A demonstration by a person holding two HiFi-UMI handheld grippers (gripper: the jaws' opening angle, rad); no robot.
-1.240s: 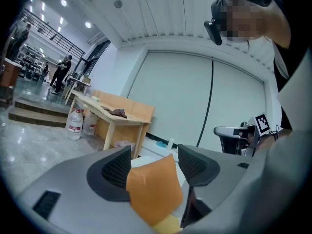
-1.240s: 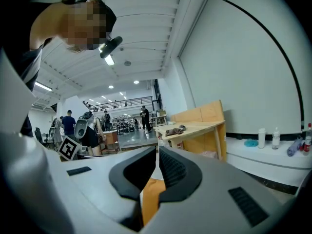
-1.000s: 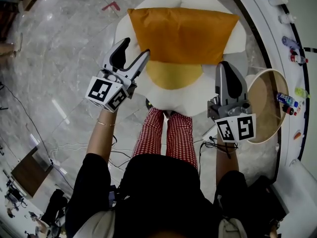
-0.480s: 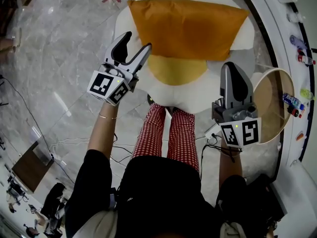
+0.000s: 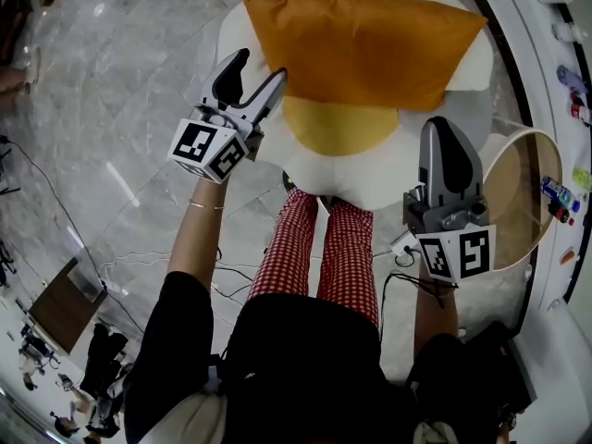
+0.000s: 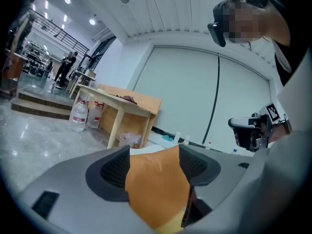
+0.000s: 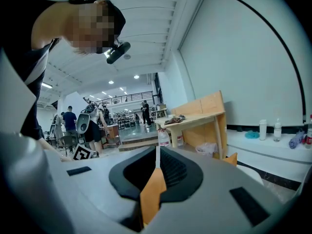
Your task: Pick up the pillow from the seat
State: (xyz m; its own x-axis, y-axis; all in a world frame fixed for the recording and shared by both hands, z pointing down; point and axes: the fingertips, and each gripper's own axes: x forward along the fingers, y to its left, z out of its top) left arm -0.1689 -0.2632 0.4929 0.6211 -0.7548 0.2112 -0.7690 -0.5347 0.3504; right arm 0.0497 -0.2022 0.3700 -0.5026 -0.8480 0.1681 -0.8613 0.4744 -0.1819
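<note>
- Shows pillow (image 5: pixel 365 44) lying across seat (image 5: pixel 388 169), long axis side to side, ahead of both grippers.
- Finds left gripper (image 5: pixel 261 65) apparently nearer, jaws apart, lined up on near left corner.
- Has right gripper (image 5: pixel 443 129) jaws together, empty, short of near right edge.

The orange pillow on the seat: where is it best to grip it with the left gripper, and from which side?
Probably its near left corner, coming in from the left. The orange pillow lies wide across the seat, so only an edge fits between jaws, and the left gripper, open, points at that corner.
</note>
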